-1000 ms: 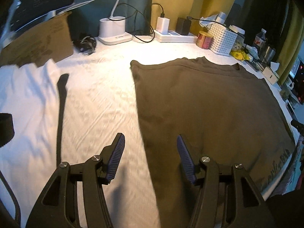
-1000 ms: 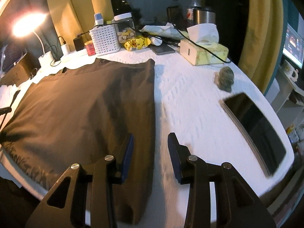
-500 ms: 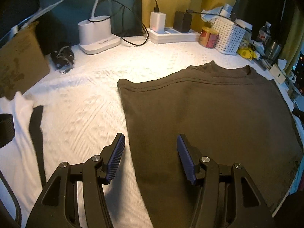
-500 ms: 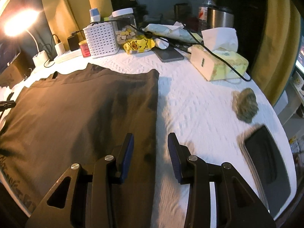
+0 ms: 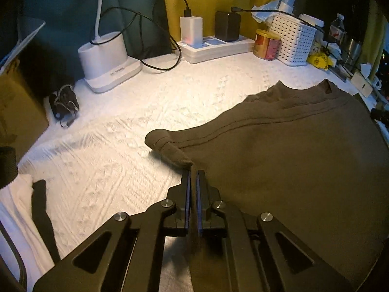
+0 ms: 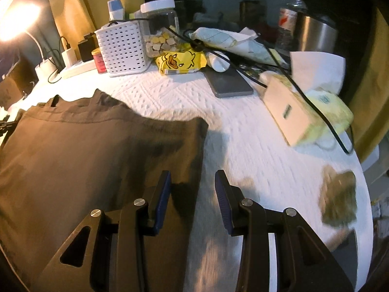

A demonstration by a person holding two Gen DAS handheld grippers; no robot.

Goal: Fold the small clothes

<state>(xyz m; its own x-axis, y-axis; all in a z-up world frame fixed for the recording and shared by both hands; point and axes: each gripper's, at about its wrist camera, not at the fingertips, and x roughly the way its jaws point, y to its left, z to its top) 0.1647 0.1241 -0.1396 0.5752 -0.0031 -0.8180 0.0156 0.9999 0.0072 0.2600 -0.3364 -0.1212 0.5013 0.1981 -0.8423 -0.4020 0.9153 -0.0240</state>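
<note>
A dark brown shirt (image 5: 291,165) lies flat on the white textured table cover (image 5: 116,165). My left gripper (image 5: 193,171) is shut on the shirt's left edge, just below its upper left corner, and the cloth bunches up at the fingertips. In the right wrist view the shirt (image 6: 85,150) fills the left half. My right gripper (image 6: 192,177) is open and empty, straddling the shirt's right edge with one finger over the cloth and one over the table cover (image 6: 255,150).
Along the back stand a white lamp base (image 5: 109,60), a power strip with chargers (image 5: 214,46), a red tin (image 5: 267,45) and a white basket (image 6: 124,46). A tissue box (image 6: 304,112), a phone (image 6: 231,82) and a greenish lump (image 6: 339,194) lie right. White cloth (image 5: 17,206) lies left.
My left gripper has moved forward and shut on the shirt's left edge, bunching it. My right gripper has moved forward along the shirt's right edge and stays open.
</note>
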